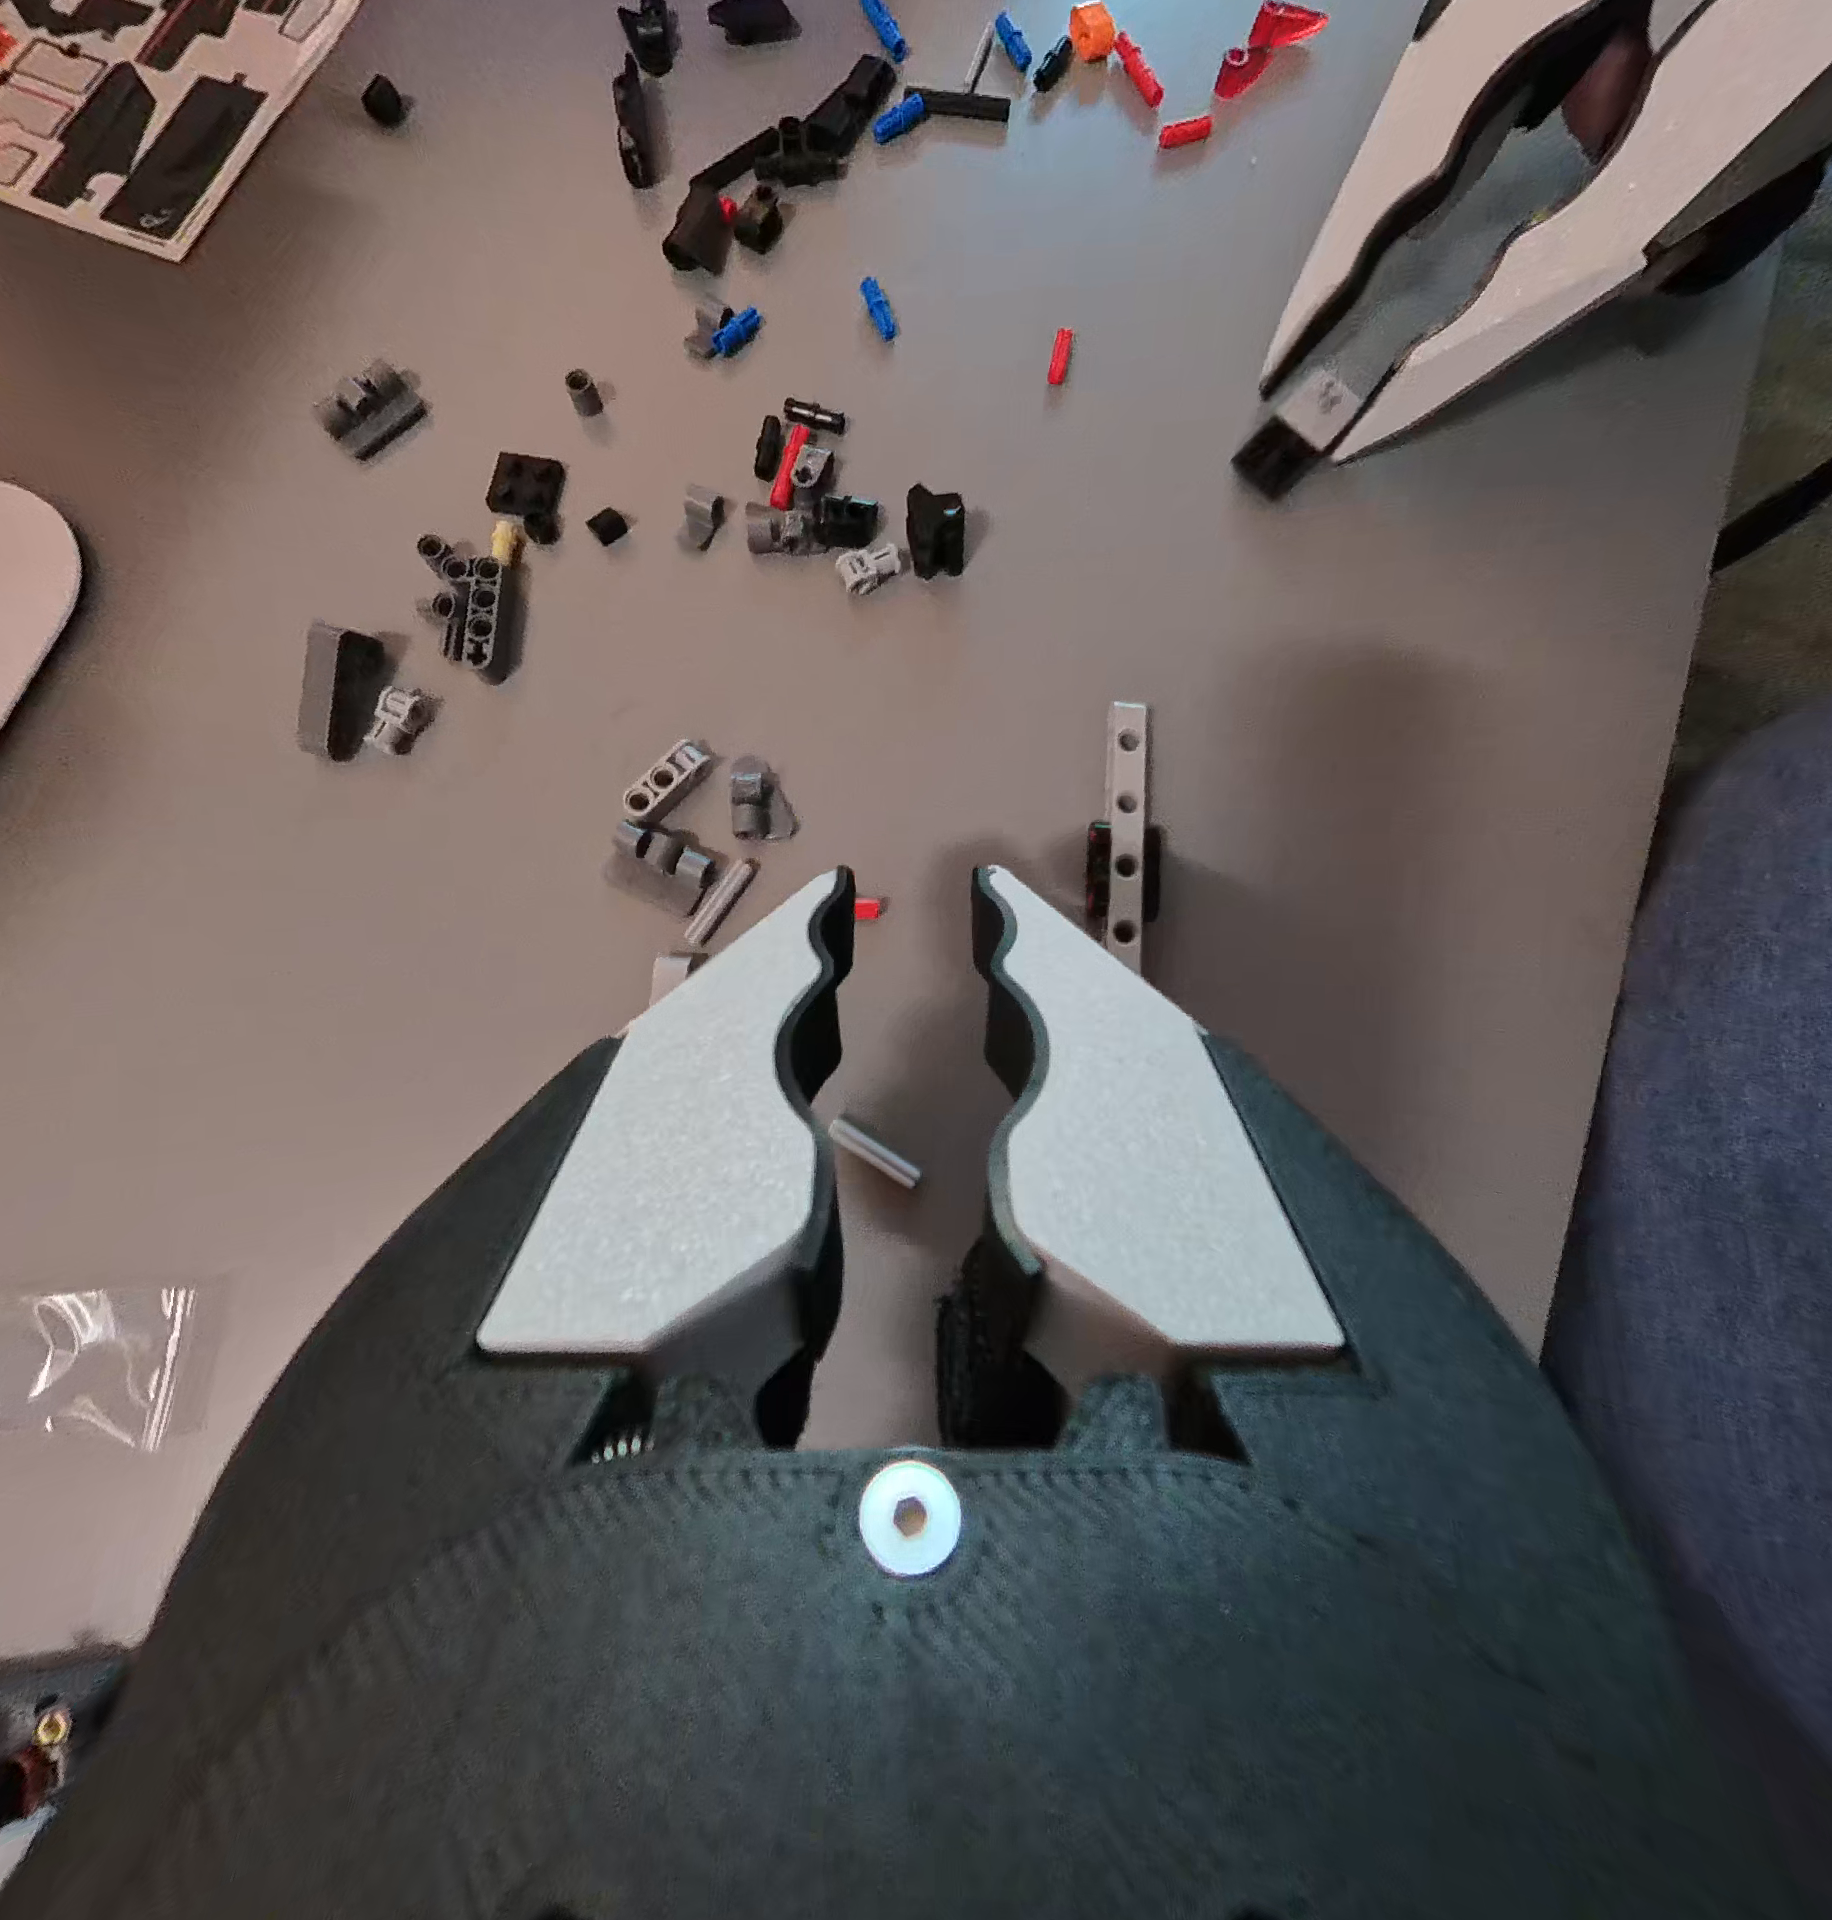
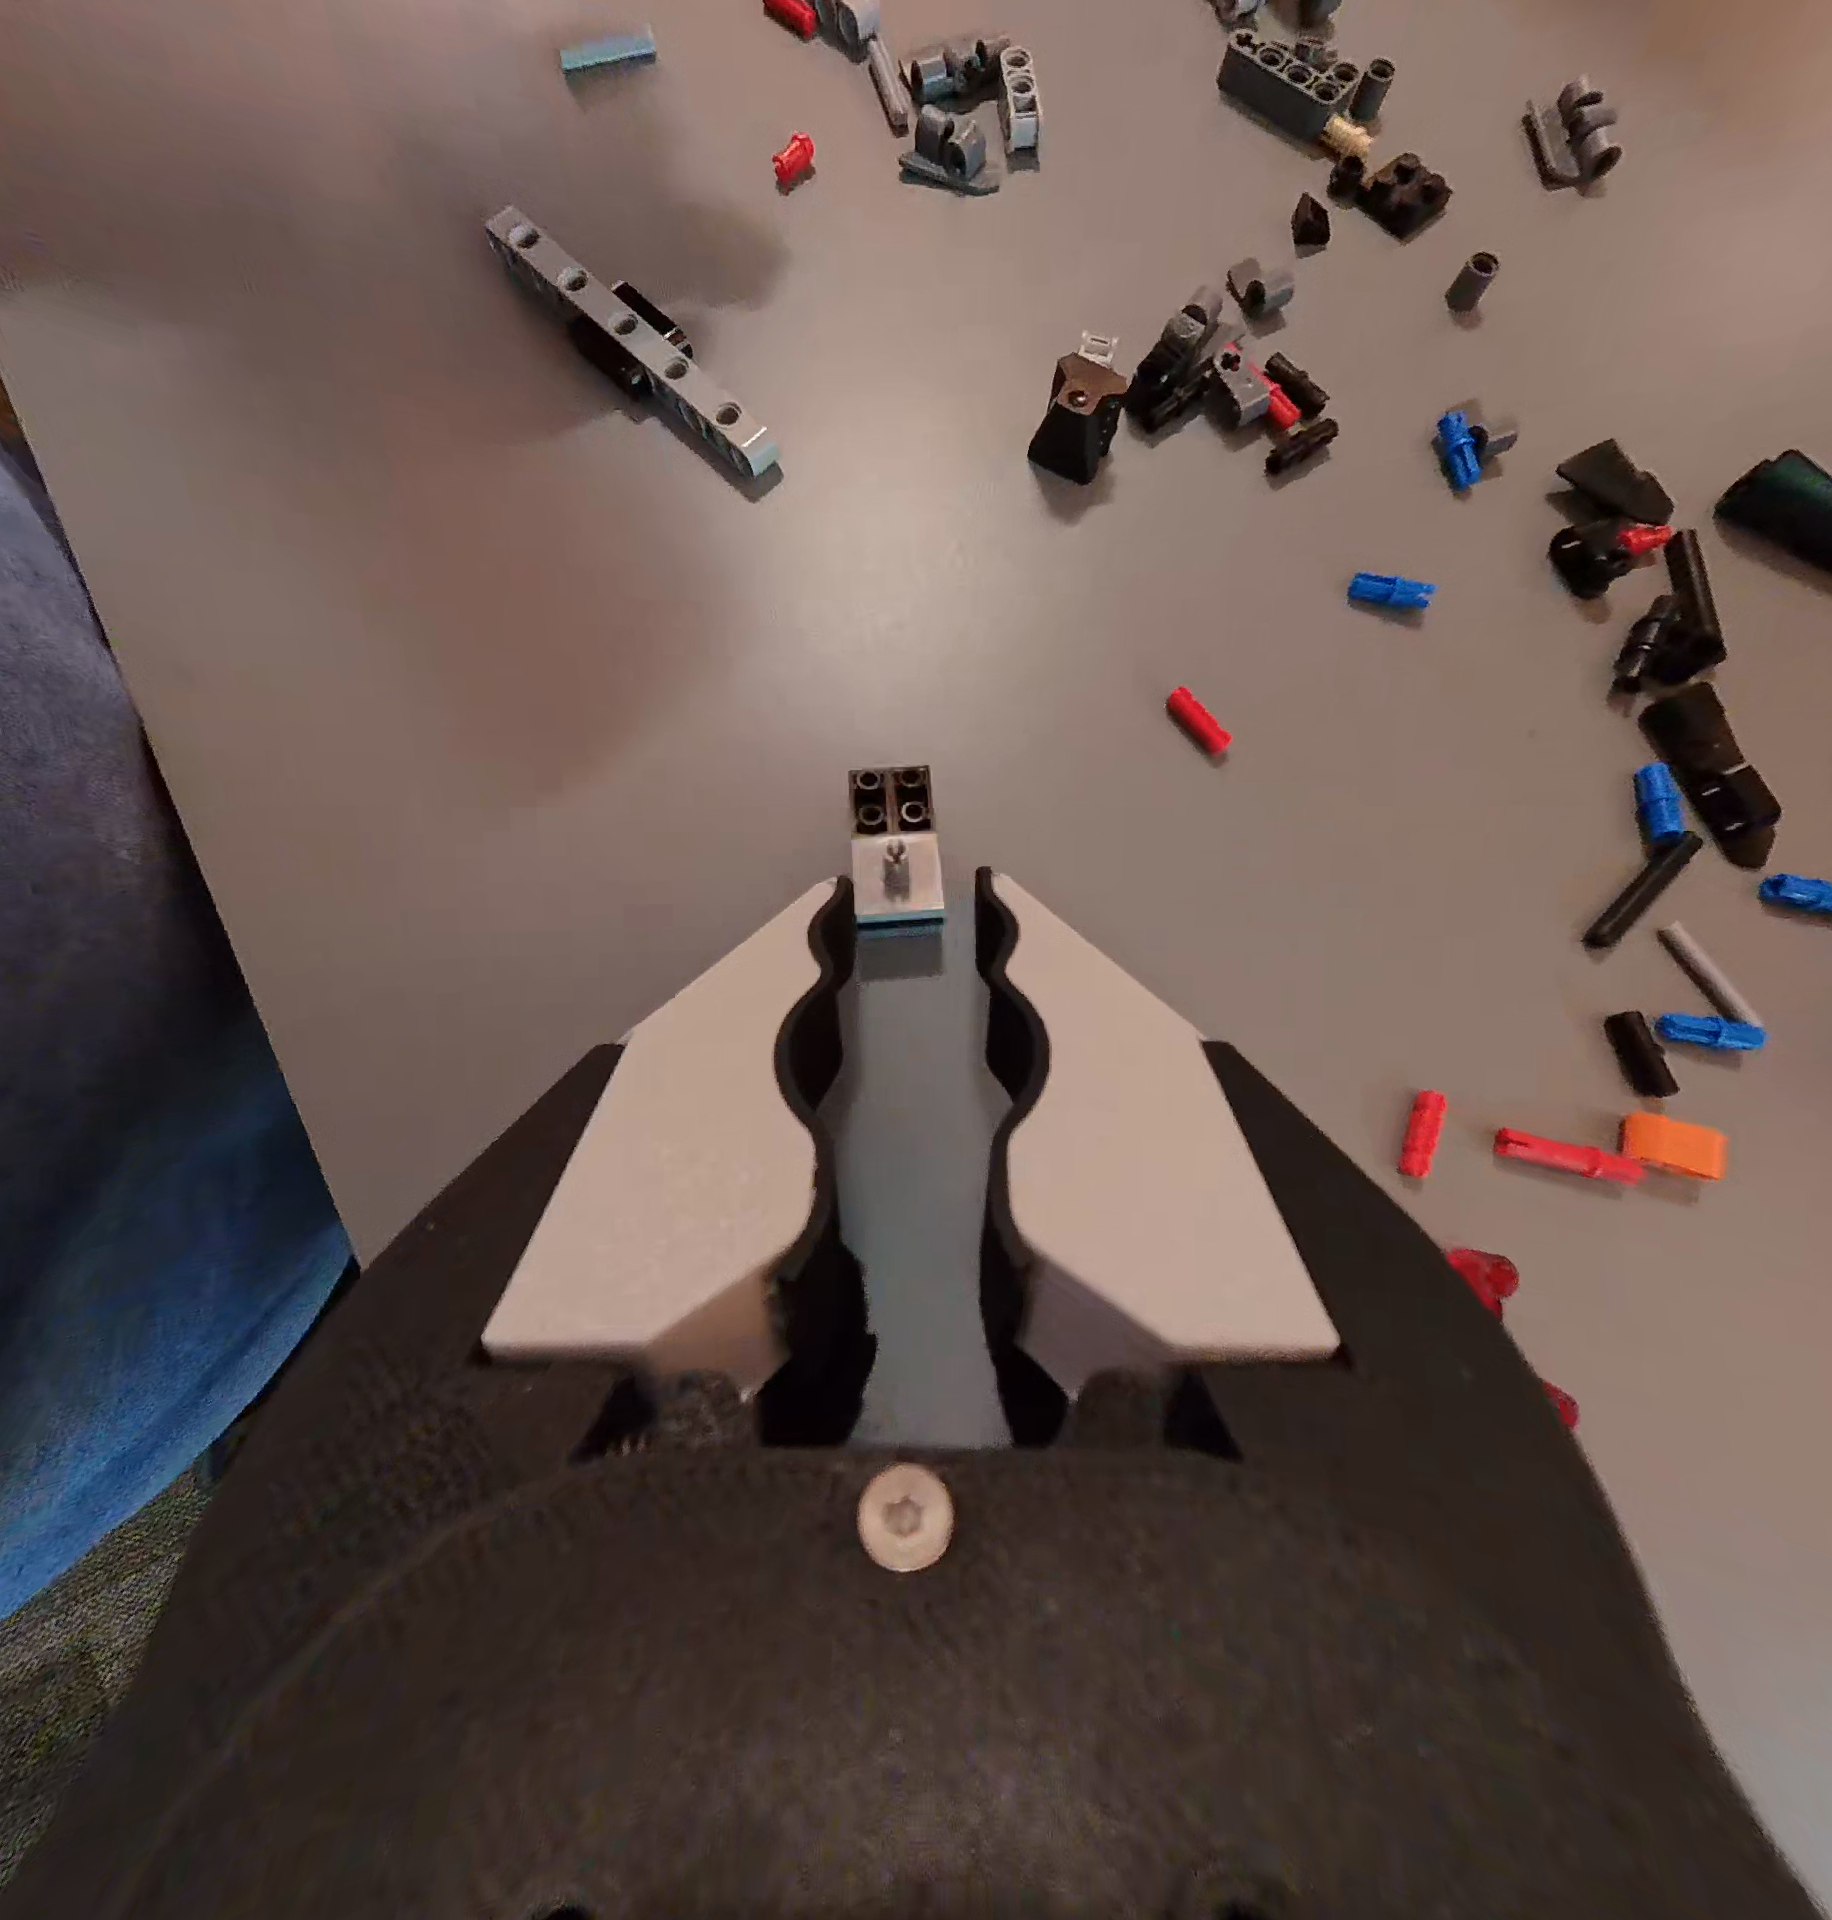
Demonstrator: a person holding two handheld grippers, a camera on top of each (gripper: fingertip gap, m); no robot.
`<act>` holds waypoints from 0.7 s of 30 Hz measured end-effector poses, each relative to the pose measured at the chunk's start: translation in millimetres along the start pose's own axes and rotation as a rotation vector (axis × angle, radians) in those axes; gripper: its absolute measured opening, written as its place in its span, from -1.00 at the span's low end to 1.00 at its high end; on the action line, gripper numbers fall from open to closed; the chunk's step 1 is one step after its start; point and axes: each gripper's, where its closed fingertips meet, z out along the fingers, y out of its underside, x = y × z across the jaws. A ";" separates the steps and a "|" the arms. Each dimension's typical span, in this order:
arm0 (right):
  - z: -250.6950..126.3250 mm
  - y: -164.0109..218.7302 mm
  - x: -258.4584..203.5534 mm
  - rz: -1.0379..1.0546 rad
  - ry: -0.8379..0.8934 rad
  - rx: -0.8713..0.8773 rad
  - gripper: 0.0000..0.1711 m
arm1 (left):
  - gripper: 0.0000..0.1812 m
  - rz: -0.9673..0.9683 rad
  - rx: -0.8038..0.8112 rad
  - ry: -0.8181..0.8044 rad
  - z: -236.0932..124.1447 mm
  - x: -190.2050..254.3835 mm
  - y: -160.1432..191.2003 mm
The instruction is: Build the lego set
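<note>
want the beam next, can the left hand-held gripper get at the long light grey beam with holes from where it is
Probably yes. The left hand-held gripper is open and empty, and the long light grey beam with holes lies just right of its tips on bare grey table. Only a black piece clipped alongside may crowd the grip.

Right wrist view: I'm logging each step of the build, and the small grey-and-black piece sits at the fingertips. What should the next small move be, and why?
Probably ease the right gripper slightly forward and close it on the small grey-and-black piece. Its fingers stand apart, and the piece sits at their tips, seemingly ungripped, above the table.
</note>
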 end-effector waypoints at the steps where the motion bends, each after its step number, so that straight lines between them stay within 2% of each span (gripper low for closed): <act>1: -1.3 0.3 -0.7 0.004 -0.008 0.000 -0.74 | -0.77 0.001 0.003 0.000 -0.1 0.5 -1.5; 6: -13.6 -2.5 4.5 0.063 -0.014 0.053 -0.65 | -0.76 0.001 0.009 -0.027 2.3 -8.6 -11.3; 9: -20.7 -2.9 9.1 0.097 -0.012 0.092 -0.68 | -0.74 0.048 0.021 -0.063 11.1 -25.8 -31.2; 16: -25.2 -2.5 15.2 0.128 0.005 0.141 -0.71 | -0.61 0.129 -0.091 -0.090 74.4 -88.2 -56.9; 21: -29.4 -7.0 18.8 0.144 0.024 0.186 -0.74 | -0.66 0.190 -0.155 -0.107 103.4 -106.2 -57.6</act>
